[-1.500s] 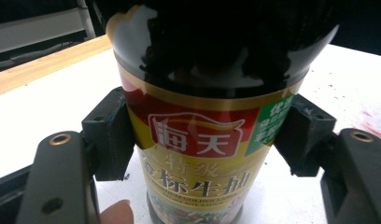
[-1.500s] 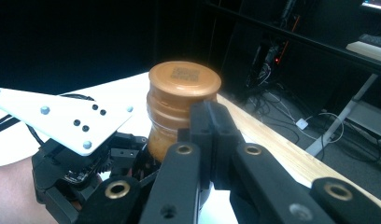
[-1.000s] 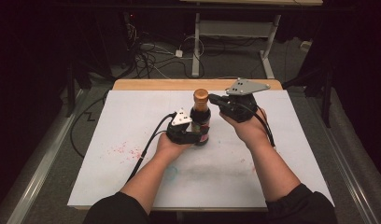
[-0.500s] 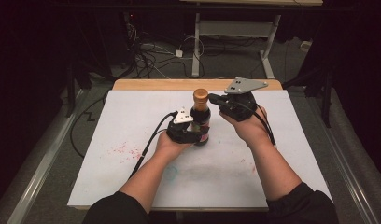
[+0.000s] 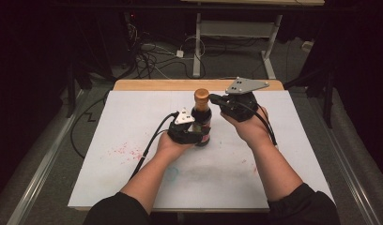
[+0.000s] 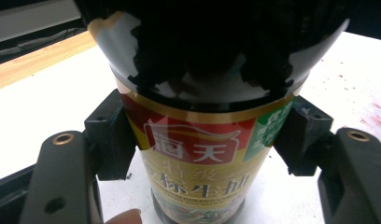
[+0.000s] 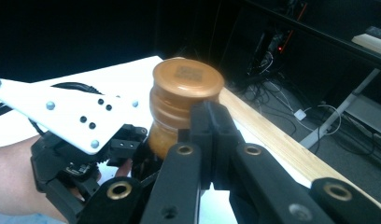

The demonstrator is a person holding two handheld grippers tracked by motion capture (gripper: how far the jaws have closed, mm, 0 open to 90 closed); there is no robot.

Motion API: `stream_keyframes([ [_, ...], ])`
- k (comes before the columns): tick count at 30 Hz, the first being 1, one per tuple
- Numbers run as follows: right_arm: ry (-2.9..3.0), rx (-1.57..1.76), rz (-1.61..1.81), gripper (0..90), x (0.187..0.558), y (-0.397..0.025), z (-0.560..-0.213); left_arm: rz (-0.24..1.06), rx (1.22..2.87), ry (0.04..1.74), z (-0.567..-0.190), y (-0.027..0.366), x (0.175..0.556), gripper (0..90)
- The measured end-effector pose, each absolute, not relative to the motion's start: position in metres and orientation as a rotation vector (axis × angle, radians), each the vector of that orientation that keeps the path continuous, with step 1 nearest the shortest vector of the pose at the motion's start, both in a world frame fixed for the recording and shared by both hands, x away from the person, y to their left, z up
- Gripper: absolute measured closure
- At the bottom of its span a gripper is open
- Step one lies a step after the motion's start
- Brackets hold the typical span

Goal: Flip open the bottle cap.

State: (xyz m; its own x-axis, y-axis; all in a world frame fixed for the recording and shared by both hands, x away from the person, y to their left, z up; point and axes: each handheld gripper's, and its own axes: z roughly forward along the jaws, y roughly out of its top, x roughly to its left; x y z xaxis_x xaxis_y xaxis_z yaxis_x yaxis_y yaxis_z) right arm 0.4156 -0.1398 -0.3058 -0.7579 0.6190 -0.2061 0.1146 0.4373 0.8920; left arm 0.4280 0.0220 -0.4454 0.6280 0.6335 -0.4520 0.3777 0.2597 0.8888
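A dark sauce bottle (image 5: 202, 123) with a red and yellow label (image 6: 198, 154) stands upright in the middle of the white table top (image 5: 283, 140). My left gripper (image 5: 199, 136) is shut on its lower body, with one pad (image 6: 109, 140) pressed on each side of the label. The bottle's orange-brown cap (image 7: 186, 91) is on. My right gripper (image 7: 213, 135) is shut with nothing between its jaws, and its tips rest against the right side of the cap (image 5: 201, 95). The left gripper's white three-cornered plate (image 7: 62, 112) lies below and left of the cap.
Red speckles (image 5: 126, 150) mark the white top at the left. A wooden strip (image 5: 147, 85) runs along the far edge. Beyond it, cables (image 5: 152, 56) lie on the floor beside a desk frame (image 5: 236, 28). Each gripper trails a black cable.
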Motion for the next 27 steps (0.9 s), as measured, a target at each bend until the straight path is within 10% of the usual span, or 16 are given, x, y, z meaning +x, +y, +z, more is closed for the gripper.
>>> stream_keyframes([
  [14,2.051,0.524,1.436,90.0,0.403,-0.131,-0.266,0.225,1.356,0.925,-0.447,0.022,0.427,29.6],
  [27,2.167,0.619,1.343,90.0,0.41,-0.152,-0.302,0.219,1.331,0.916,-0.45,0.022,0.426,28.8],
])
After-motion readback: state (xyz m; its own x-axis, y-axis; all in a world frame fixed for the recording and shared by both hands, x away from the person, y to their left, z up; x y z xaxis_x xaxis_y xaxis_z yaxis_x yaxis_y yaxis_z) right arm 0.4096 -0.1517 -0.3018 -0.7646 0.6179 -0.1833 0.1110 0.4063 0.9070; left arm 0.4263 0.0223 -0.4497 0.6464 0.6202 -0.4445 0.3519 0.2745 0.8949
